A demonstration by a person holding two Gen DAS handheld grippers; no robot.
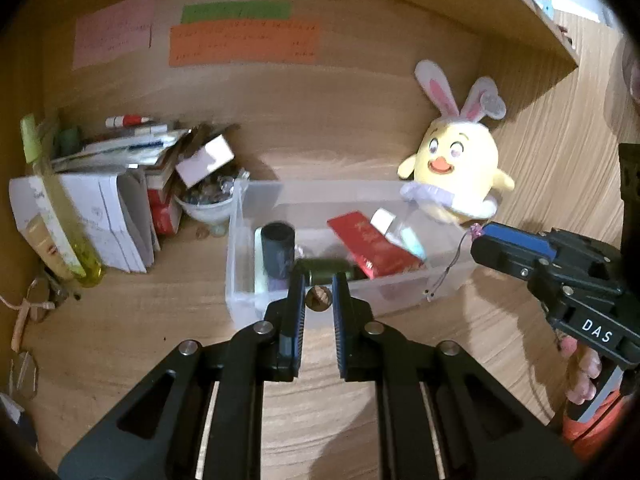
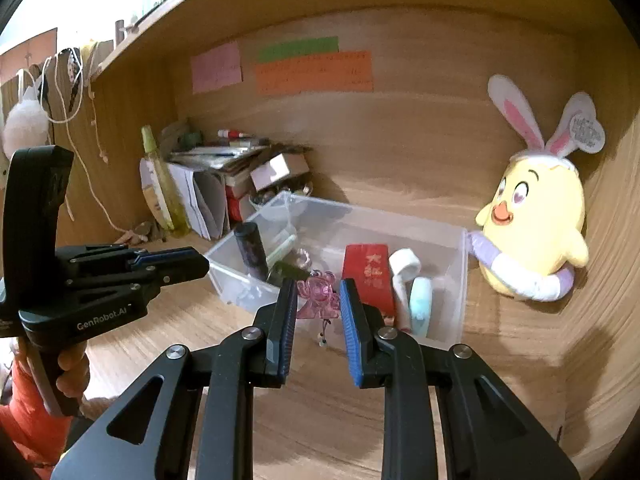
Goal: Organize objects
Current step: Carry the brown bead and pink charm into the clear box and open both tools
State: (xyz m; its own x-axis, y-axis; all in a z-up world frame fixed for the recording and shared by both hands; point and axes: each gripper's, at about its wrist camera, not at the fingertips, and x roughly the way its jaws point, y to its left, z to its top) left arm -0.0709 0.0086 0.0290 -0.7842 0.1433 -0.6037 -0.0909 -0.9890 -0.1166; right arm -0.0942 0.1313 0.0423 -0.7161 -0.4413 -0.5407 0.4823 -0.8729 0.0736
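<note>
Grippers: left [image 1: 318, 298] clamps 1 brown nut [image 1: 318, 299] | right [image 2: 319, 294] clamps 1 pink charm [image 2: 318, 295] | 1 clear bin [image 2: 360, 220]

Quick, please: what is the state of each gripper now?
Left gripper: closed on a small round brown object.
Right gripper: closed on a pink translucent charm with a dangling cord.

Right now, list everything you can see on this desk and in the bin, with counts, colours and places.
Storage bin: one, clear, desk centre.
Red box: one, in bin.
Dark tube: one, bin's left end.
Plush chick: one, yellow, right of bin.
Paper pile: one, white, back left.
Sticky notes: pink, green, orange, back wall.
Pink charm: one, in right gripper.
Small brown item: one, between left gripper fingers.
</note>
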